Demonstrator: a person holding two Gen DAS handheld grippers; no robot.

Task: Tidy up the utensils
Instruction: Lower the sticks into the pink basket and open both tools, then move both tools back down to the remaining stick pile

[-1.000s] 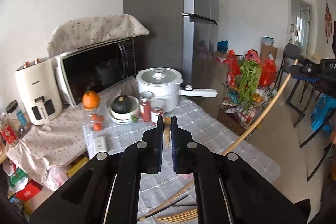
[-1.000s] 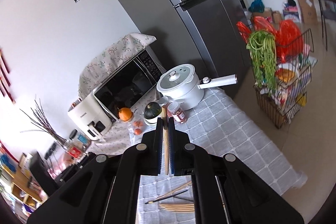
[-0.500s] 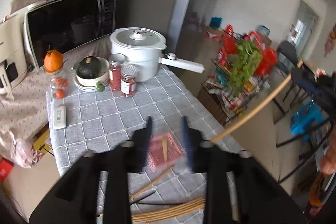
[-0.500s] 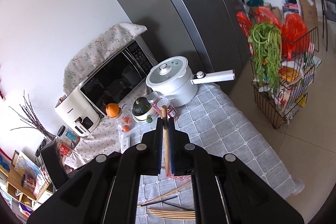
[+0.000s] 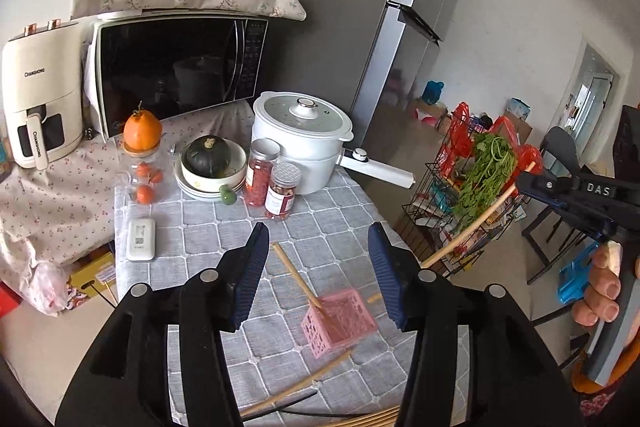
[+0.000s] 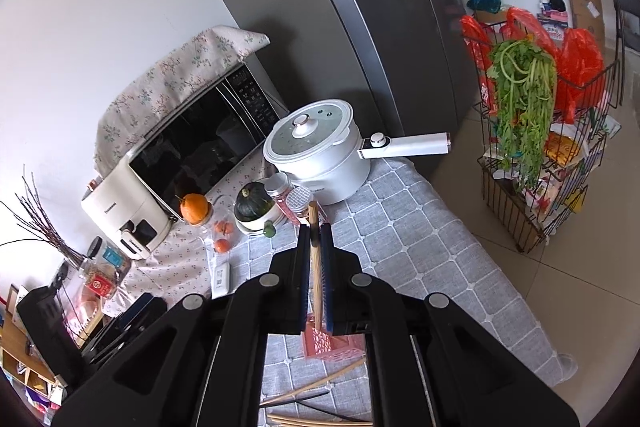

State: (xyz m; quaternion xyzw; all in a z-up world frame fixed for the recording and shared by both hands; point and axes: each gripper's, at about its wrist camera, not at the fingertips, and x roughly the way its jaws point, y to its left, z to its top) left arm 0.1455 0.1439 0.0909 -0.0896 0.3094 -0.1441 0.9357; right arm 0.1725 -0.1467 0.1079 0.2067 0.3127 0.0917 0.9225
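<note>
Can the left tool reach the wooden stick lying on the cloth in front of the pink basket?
Probably yes. The left tool is open and holds nothing, and the wooden stick lies bare on the cloth beside the pink basket, with nothing over it.

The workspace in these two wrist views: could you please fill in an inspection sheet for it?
Surface: table under a grey checked cloth.
Job's things: pink basket with one wooden utensil leaning in it; loose chopsticks lie at the near edge.
Clutter: white pot, two jars, squash in a bowl, orange, white remote.
Grippers: left gripper, jaws open, above the basket; right gripper, jaws shut on a wooden stick.
Cables: nothing seen.
Surroundings: microwave, air fryer, fridge, wire rack of greens.
</note>
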